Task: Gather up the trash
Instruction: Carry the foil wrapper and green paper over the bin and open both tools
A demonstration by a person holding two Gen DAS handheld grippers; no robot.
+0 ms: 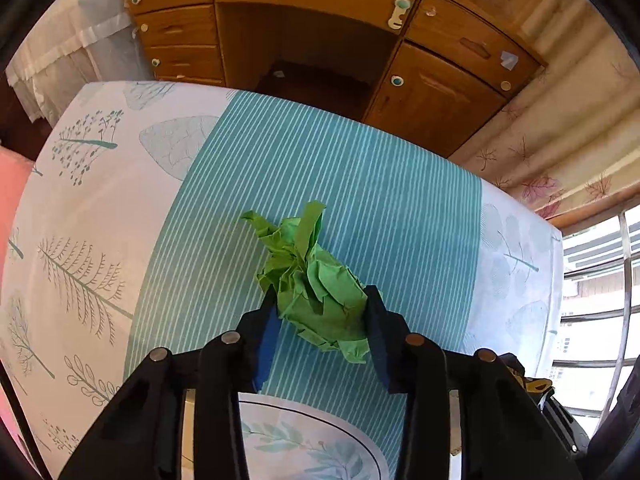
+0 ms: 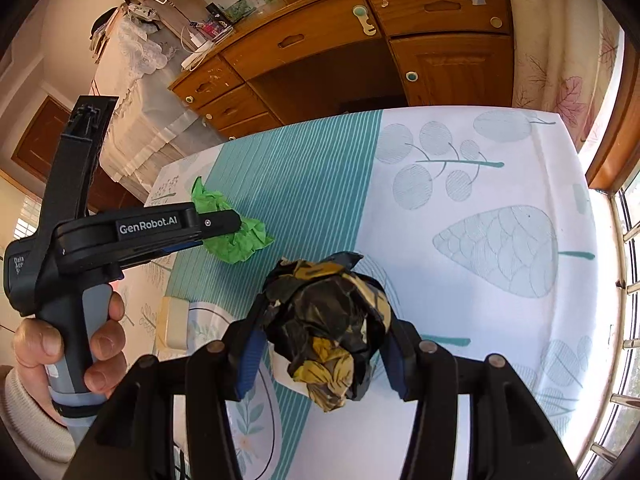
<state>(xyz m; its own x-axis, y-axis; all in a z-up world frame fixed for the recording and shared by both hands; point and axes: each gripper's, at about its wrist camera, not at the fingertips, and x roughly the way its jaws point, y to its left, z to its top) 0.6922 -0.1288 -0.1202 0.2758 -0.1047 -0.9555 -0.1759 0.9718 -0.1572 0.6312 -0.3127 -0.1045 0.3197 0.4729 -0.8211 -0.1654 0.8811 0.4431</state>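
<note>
Table: a cloth-covered table (image 1: 120, 208), teal stripes down the middle, leaf prints at the sides; both pieces of trash are over it; a wooden desk (image 1: 304, 32) stands behind

Left gripper: the left gripper (image 1: 322, 312) points steeply down at the striped band; its jaws are closed onto the green paper wad (image 1: 316, 280), pads pressing each flank; the wad looks to rest on the cloth yet

Right gripper: the right gripper (image 2: 324, 332) clamps the black and yellow paper wad (image 2: 328, 328) above the white part of the cloth; whether it touches the cloth I cannot tell

Step in hand: securing the green wad, I'd judge; squeeze until the paper stops giving, then lift straight up so the loose strips at its far end don't drag; keep the right grip firm meanwhile

Containers: no bin or bag in sight in either view; a round printed plate (image 1: 280, 424) at the near edge, nothing visible on it
</note>
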